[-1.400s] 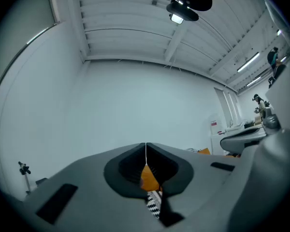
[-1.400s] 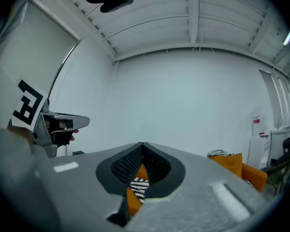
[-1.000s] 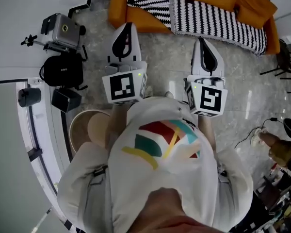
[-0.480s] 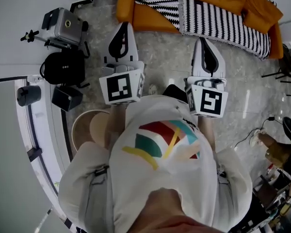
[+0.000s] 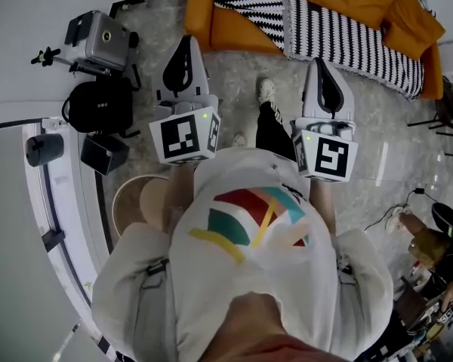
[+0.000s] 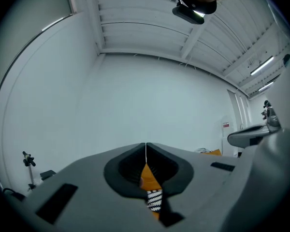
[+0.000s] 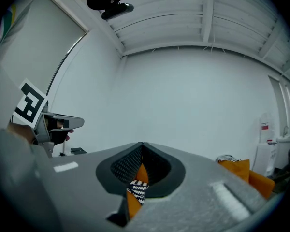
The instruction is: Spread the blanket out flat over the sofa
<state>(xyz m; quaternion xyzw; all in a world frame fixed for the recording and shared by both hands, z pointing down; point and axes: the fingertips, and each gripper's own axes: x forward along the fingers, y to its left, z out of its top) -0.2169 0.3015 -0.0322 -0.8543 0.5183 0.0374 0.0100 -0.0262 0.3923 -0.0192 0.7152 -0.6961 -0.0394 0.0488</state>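
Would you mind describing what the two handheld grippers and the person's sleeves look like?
Both the left gripper and right gripper have tapering white shells with a black teardrop opening. Each carries a white cube printed with black square markers and a small green light. The person wears a pale shirt with a multicoloured print.

Over by the wall a grey camera (image 5: 98, 40) lies beside a small tripod (image 5: 49, 60), a black bag (image 5: 98, 105) just below it. A round wooden stool (image 5: 136, 202) stands nearby. A cable (image 5: 396, 216) trails across the stone floor (image 5: 234, 70).
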